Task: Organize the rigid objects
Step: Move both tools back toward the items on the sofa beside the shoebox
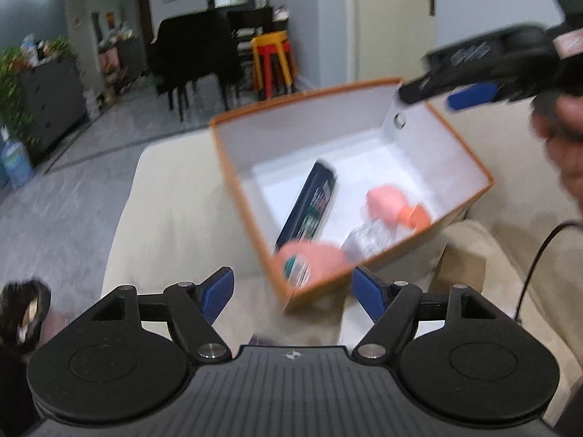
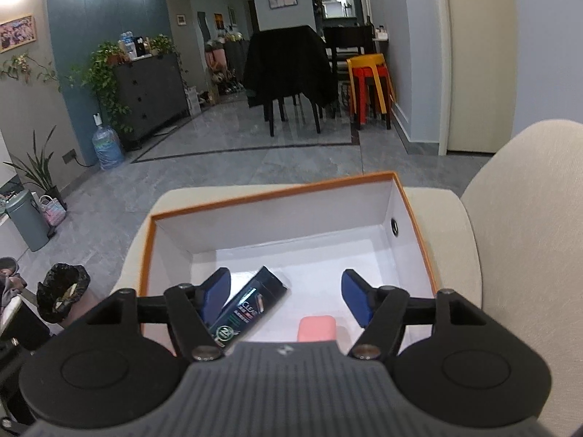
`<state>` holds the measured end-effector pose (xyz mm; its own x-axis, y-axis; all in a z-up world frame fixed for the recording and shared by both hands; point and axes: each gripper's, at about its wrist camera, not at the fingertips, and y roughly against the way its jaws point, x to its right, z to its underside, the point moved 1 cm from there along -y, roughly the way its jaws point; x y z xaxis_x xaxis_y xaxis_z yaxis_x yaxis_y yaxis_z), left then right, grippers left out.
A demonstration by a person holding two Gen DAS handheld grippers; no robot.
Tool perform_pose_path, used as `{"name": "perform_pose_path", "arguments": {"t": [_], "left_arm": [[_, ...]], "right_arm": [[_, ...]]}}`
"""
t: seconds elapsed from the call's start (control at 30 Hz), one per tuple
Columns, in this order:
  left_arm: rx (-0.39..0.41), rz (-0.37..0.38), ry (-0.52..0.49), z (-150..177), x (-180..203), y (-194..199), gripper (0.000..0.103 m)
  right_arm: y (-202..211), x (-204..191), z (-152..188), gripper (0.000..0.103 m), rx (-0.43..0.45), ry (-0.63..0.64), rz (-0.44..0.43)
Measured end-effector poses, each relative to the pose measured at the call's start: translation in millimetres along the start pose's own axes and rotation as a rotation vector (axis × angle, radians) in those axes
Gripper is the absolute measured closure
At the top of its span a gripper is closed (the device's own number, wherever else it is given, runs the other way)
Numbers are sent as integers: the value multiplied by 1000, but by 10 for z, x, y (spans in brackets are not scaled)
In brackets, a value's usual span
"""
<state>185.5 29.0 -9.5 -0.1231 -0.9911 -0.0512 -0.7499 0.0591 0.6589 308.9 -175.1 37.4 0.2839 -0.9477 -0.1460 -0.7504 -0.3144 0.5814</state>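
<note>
An orange-edged cardboard box with a white inside sits on a cream sofa seat. In it lie a dark shampoo bottle, a pink item with an orange cap, a clear plastic bottle and a pink round container. My left gripper is open and empty, just before the box's near corner. My right gripper is open and empty above the box, over the shampoo bottle and a pink item. It also shows in the left wrist view above the box's far right corner.
The cream sofa has a backrest to the right. Beyond lies a grey tiled floor with a black-lined bin, a water jug, a dark cabinet, a covered chair and stacked stools.
</note>
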Motion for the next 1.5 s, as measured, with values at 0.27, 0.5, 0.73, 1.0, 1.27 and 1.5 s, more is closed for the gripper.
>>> {"name": "perform_pose_path", "arguments": {"t": [0.27, 0.5, 0.73, 1.0, 1.27, 1.5], "left_arm": [[-54, 7, 91, 433, -202, 63, 16], [-64, 21, 113, 684, -295, 178, 16], [-79, 40, 150, 866, -366, 158, 16], [-92, 56, 137, 991, -347, 195, 16], [-82, 37, 17, 1059, -319, 111, 16], [-68, 72, -64, 1006, -421, -69, 16]], "right_arm": [[148, 10, 139, 31, -12, 9, 40], [296, -48, 255, 27, 19, -2, 55], [406, -12, 788, 27, -42, -67, 5], [546, 121, 1522, 27, -156, -122, 52], [591, 69, 1952, 27, -248, -96, 73], [485, -195, 2028, 27, -255, 50, 18]]}}
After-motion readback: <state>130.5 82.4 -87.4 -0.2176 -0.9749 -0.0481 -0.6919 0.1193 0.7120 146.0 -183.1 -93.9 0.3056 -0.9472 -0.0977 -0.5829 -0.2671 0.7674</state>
